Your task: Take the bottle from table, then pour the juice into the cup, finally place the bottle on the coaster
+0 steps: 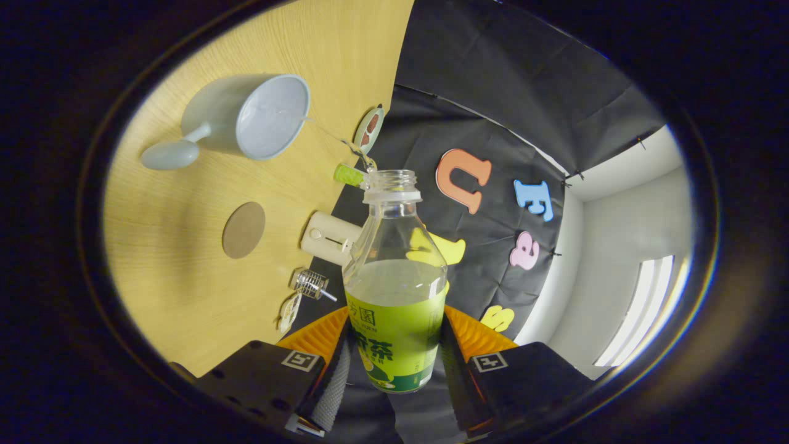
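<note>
My gripper (394,364) is shut on a clear, uncapped bottle (394,271) with a green label, both fingers pressing its lower body. The bottle is lifted off the table and the whole view is rolled, so the wooden table (185,290) stands to the left. Clear liquid fills the bottle to about half. The pale blue cup (259,117) with a handle stands beyond and to the left of the bottle's mouth. A thin stream of liquid (336,137) runs from the mouth toward the cup's rim. A round brown coaster (243,229) lies on the table between cup and fingers.
Along the table's back edge stand a cream box-like device (327,237), a small green thing (348,174), an oval tag (368,128), a little wire cage (310,282) and a small white trinket (288,311). Black cloth wall and a white ceiling lie beyond.
</note>
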`<state>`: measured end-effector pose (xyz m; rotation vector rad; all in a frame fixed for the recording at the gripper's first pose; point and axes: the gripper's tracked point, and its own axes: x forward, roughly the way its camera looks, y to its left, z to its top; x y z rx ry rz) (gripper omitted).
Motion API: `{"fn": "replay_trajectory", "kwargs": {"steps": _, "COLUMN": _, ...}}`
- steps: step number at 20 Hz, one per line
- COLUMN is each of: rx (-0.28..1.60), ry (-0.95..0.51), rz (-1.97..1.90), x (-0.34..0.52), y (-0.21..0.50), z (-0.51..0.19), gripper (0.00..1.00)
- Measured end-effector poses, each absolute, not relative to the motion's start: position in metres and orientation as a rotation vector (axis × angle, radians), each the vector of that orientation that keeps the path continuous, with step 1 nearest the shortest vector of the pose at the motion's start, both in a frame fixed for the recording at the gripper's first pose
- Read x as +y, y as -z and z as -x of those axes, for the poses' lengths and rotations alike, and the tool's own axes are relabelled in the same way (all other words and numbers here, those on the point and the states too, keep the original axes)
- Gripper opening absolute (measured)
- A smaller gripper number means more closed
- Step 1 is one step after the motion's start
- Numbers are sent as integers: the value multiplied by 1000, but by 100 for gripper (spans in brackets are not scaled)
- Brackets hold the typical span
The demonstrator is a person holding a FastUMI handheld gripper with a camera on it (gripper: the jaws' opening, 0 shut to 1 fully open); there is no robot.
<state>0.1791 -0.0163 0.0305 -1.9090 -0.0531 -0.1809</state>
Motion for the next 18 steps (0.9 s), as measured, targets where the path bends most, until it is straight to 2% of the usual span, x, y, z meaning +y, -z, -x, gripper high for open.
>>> {"fn": "replay_trajectory", "kwargs": {"steps": 18, "rx": -87, "ry": 178, "rz": 2003, "x": -9, "y": -42, "z": -177, "gripper": 75}}
